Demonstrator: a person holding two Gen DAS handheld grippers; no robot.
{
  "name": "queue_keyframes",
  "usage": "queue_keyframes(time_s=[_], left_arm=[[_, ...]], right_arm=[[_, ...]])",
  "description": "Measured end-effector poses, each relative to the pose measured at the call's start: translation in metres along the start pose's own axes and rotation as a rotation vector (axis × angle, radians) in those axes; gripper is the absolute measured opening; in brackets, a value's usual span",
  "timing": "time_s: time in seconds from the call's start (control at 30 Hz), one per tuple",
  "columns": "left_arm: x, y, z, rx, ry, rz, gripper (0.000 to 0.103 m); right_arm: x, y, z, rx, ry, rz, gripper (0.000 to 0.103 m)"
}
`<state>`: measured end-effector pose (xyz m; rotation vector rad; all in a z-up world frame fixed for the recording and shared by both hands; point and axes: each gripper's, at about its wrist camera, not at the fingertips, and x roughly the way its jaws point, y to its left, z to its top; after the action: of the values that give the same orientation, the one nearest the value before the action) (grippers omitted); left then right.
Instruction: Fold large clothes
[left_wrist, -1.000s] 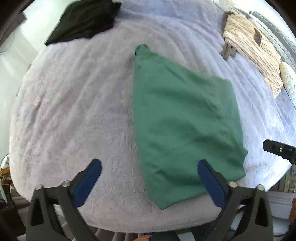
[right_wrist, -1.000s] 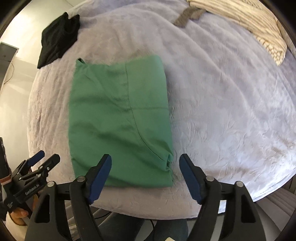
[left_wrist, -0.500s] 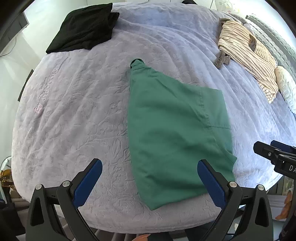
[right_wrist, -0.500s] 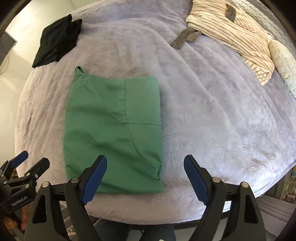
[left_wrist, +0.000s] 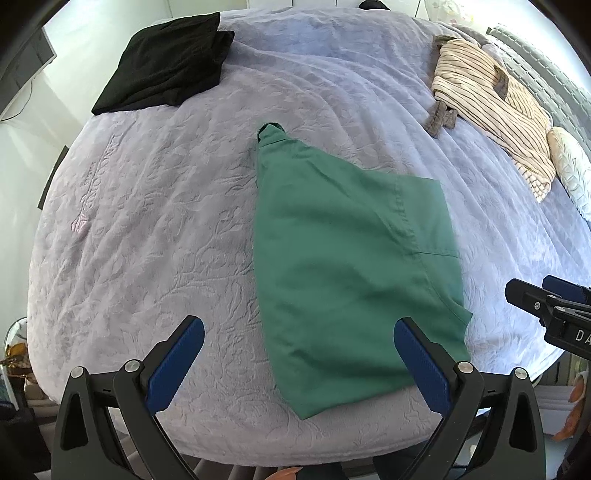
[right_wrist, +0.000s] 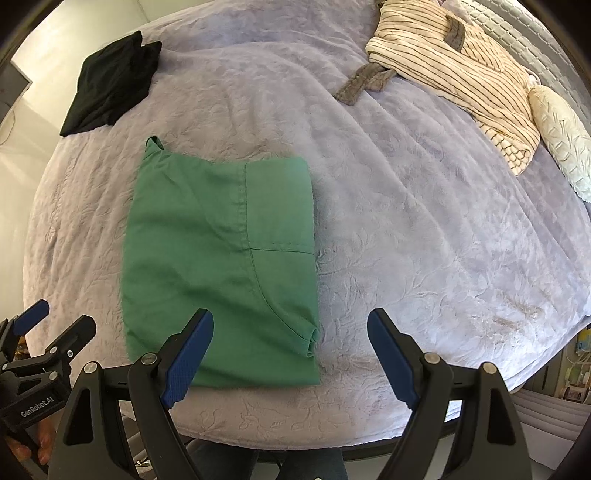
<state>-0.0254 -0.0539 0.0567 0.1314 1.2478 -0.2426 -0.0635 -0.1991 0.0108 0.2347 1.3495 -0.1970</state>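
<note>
A green garment (left_wrist: 351, 266) lies folded flat into a tall rectangle near the front edge of the bed (left_wrist: 147, 221). In the right wrist view the same green garment (right_wrist: 221, 258) shows a seam and a small loop at its far left corner. My left gripper (left_wrist: 298, 326) hovers above its near end, open, with nothing between the pads. My right gripper (right_wrist: 290, 317) is open too, above the garment's near right corner and not touching it. Each gripper shows at the edge of the other's view: the right gripper (left_wrist: 546, 306) and the left gripper (right_wrist: 48, 332).
A folded black garment (left_wrist: 166, 70) sits at the far left of the lilac bedcover (right_wrist: 406, 240). A cream striped garment (right_wrist: 454, 62) with grey trim and a pale pillow (right_wrist: 561, 133) lie at the far right. The bed's front edge runs just below the grippers.
Both grippers have lifted away from the green garment, which now looks smaller and lies still. The right gripper's jaws have spread a little wider.
</note>
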Motion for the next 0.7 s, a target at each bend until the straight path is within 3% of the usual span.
queue_keyframes(time_s=[0.7], left_arm=[[-0.0016,0.0003,0.0006,-0.006,-0.002,0.002,0.103]], right_arm=[[-0.0008,0.0016,-0.0005,0.002,0.000,0.003,0.088]])
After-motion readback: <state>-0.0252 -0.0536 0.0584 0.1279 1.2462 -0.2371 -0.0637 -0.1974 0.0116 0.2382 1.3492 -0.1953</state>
